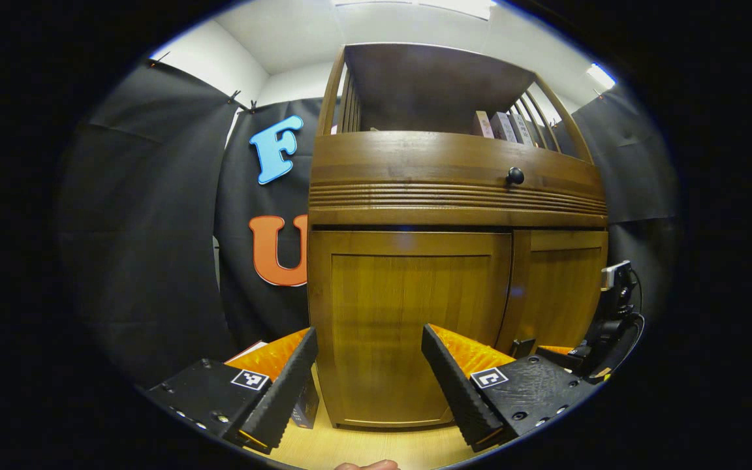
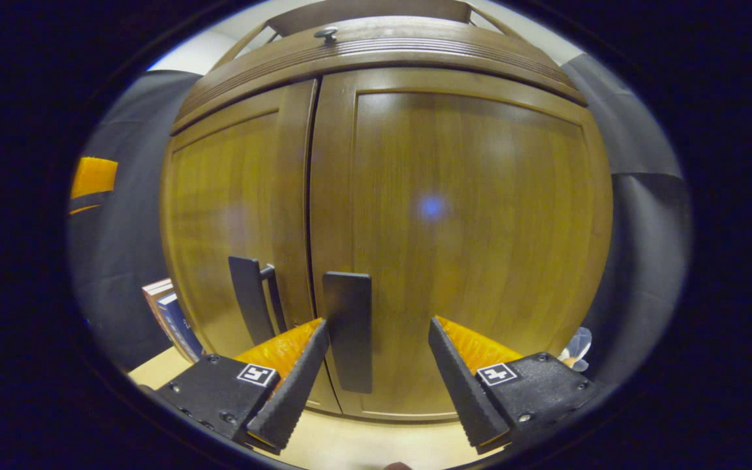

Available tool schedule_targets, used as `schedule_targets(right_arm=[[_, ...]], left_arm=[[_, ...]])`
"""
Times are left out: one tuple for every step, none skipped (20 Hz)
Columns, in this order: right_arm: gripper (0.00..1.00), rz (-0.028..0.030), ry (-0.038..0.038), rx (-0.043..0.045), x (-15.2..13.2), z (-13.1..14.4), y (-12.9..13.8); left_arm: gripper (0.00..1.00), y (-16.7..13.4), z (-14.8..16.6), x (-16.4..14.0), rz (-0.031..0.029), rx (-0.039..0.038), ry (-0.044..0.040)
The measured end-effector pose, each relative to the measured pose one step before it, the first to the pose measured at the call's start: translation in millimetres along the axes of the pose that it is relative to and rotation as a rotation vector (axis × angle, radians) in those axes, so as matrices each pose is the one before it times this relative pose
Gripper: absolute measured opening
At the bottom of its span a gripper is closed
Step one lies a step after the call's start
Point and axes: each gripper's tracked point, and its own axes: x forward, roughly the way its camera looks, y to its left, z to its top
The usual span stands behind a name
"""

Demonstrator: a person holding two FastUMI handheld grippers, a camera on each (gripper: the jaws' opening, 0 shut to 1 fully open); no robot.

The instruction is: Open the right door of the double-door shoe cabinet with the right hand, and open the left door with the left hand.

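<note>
The wooden shoe cabinet stands close ahead with both doors looking closed. In the left gripper view its left door (image 1: pixel 408 326) faces me and the right door (image 1: pixel 559 294) lies beyond. My left gripper (image 1: pixel 373 391) is open, a short way off the left door panel, holding nothing. My right gripper (image 1: pixel 604 326) shows at the right, low by the right door. In the right gripper view the right door (image 2: pixel 467 228) looms near. My right gripper (image 2: pixel 376 378) is open, and the right door's flat dark handle (image 2: pixel 348 329) stands just inside its left finger. The left door's handle (image 2: pixel 252 297) is beside it.
Above the doors runs a drawer with a black knob (image 1: pixel 515 175), and an open shelf above holds books (image 1: pixel 503 127). More books (image 2: pixel 170 313) stand on the light wooden floor left of the cabinet. Black cloth walls close in on both sides.
</note>
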Motion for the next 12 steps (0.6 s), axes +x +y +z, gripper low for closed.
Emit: schedule_targets(right_arm=[[0.96, -0.00691, 0.01006, 0.01531, 4.47, -1.47, -0.52], [0.95, -0.01044, 0.00725, 0.00962, 0.17, -2.43, -0.43], [0.94, -0.01118, -0.01374, 0.00234, -1.68, 2.65, -0.58], [0.92, -0.00788, 0.00898, -0.00817, 1.32, -1.7, -1.31], [0.91, -0.00083, -0.00523, -0.00294, 0.26, 0.77, -0.94], [0.9, 0.00107, 0.00115, 0.00415, 0.11, 1.12, 1.16], [0.88, 0.00283, 0.00297, -0.00075, -0.81, -1.62, -0.29], [0.88, 0.00246, 0.00219, 0.00129, 0.06, 0.51, 0.61], [0.83, 0.00727, 0.0049, -0.0006, -0.7, -0.73, 2.01], [0.8, 0.00416, 0.00433, -0.00359, -0.73, -0.39, 1.89], [0.72, 0.00447, 0.00581, -0.00262, 4.48, -4.0, 5.41], [0.69, 0.01163, 0.00342, 0.00098, 3.74, -2.49, 6.26]], left_arm=[[0.96, -1.09, -0.56, 1.31, -0.00366, -0.00291, 0.00292], [0.96, -1.99, -1.02, 2.53, -0.00512, -0.00447, 0.00318], [1.0, -3.57, -1.51, 4.08, -0.00711, -0.00376, 0.00571], [0.95, -3.91, -0.54, 2.37, -0.00671, -0.00231, 0.00581], [0.95, -2.9, -2.03, 1.91, -0.00621, -0.00151, 0.00553], [0.95, -3.86, -1.36, 1.97, -0.00752, -0.00175, 0.00577], [0.95, -4.12, -1.5, 3.26, -0.00821, -0.00186, 0.00334], [0.95, -3.18, 0.22, 2.04, -0.00707, -0.00253, 0.00326], [0.95, -2.4, 0.03, 0.71, -0.00532, -0.00191, 0.00057], [0.95, -1.83, 0.25, -0.42, -0.00349, -0.00156, -0.00203], [0.95, -1.83, -1.24, 0.39, -0.00306, -0.00033, -0.00017], [0.95, -1.38, -0.03, -1.02, -0.00254, 0.00044, -0.00173]])
